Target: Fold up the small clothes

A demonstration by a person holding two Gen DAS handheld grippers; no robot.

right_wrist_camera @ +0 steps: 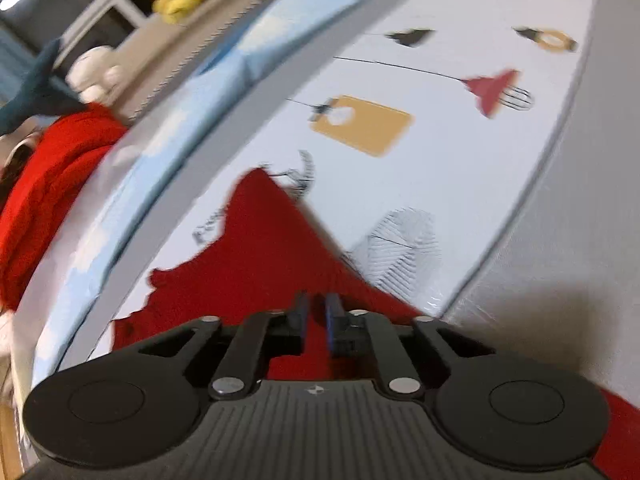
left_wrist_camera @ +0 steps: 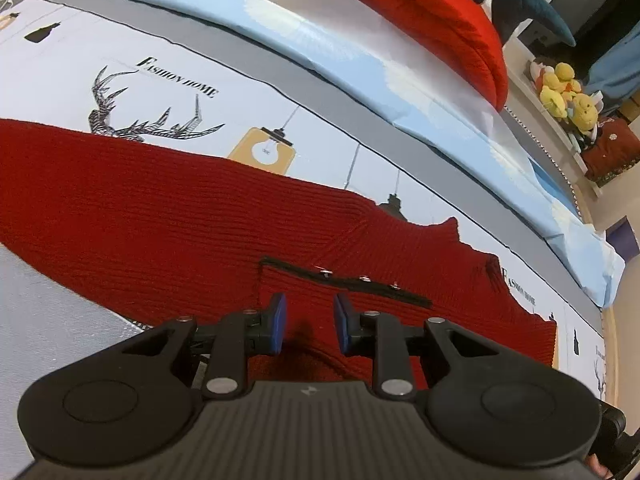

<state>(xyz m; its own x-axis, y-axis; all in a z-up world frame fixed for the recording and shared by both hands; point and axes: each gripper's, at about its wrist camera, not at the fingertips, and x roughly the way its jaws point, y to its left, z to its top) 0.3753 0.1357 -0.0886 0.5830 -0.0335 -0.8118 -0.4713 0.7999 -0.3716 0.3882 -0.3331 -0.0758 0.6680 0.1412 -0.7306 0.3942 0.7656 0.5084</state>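
Bed w/ printed sheet, blue quilt, plush toys on ledge.

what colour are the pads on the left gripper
Blue, on black fingers: the pads show best in the left wrist view, above the red sweater.

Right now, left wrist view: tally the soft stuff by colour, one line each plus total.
Dark red: 1, the knit sweater spread on the bed
Bright red: 1, bunched blanket at the far edge
Light blue: 1, folded quilt
Yellow: 1 cluster of plush toys; separate toys too small to count
Teal: 1 plush toy
Total: 5
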